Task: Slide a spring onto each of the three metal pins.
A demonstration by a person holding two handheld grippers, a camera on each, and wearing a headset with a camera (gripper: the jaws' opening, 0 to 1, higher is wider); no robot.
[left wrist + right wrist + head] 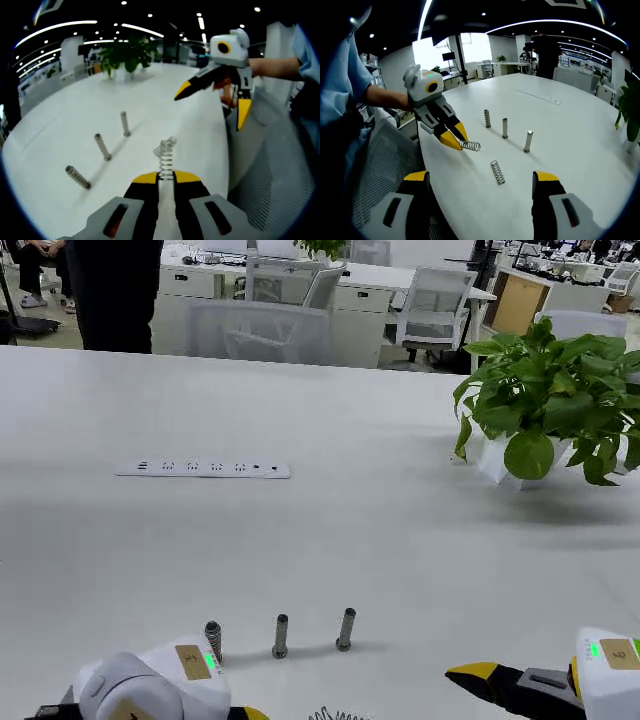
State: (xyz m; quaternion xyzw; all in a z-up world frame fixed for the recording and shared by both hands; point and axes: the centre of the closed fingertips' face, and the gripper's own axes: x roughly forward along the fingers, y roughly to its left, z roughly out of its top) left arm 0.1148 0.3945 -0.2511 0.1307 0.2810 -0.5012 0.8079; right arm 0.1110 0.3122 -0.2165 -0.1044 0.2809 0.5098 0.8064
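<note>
The left gripper (pixel 165 176) sits at the bottom centre of the left gripper view, clenched on one end of the held spring (pixel 165 152). The spring runs straight up the frame from the yellow tips. Its long axis is in line with the jaws and lies close to flat over the table (pixel 165 100); whether its free end touches the top is hard to tell.

Left of it in the frame stand three upright pins. The sprung pin (pixel 77 177) is at lower left, then comes the bare middle pin (pixel 102 147), then the bare far pin (pixel 125 123). I judge the held spring must swing left and tip from flat to upright before it can drop over the middle pin, the nearer bare one.

The right gripper (pixel 480 177) hangs released with its jaws wide. A loose spring (pixel 496 171) lies on the table just ahead between them, its long axis running up the frame.
</note>
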